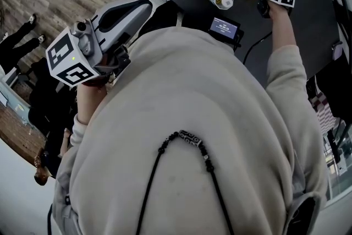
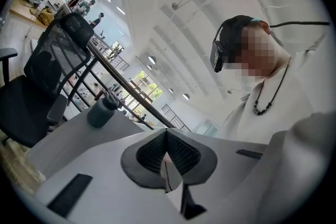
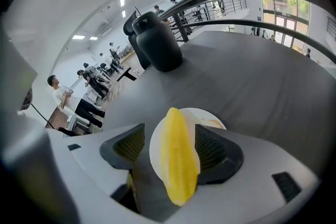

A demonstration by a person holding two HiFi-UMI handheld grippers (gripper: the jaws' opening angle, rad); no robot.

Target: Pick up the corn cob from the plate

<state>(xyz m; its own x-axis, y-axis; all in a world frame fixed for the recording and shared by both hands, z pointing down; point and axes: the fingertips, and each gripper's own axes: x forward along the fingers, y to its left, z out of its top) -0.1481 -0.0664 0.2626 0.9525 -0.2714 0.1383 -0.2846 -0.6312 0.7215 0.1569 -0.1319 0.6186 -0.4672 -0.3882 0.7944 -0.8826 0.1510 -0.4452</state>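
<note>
I've got the left gripper (image 2: 167, 136) up by the chest, roughly level, jaws clenched on nothing. Right arm reaches out, right gripper (image 3: 169, 147) tipped down, jaws released wide around the corn cob (image 3: 178, 165) on its white plate (image 3: 211, 119). Dark counter (image 3: 262, 76), black bottle (image 3: 157, 42) beyond, bright hall.

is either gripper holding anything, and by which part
Nothing held. The corn cob lies between the right gripper's open jaws, ungripped; the left gripper is shut, empty.
</note>
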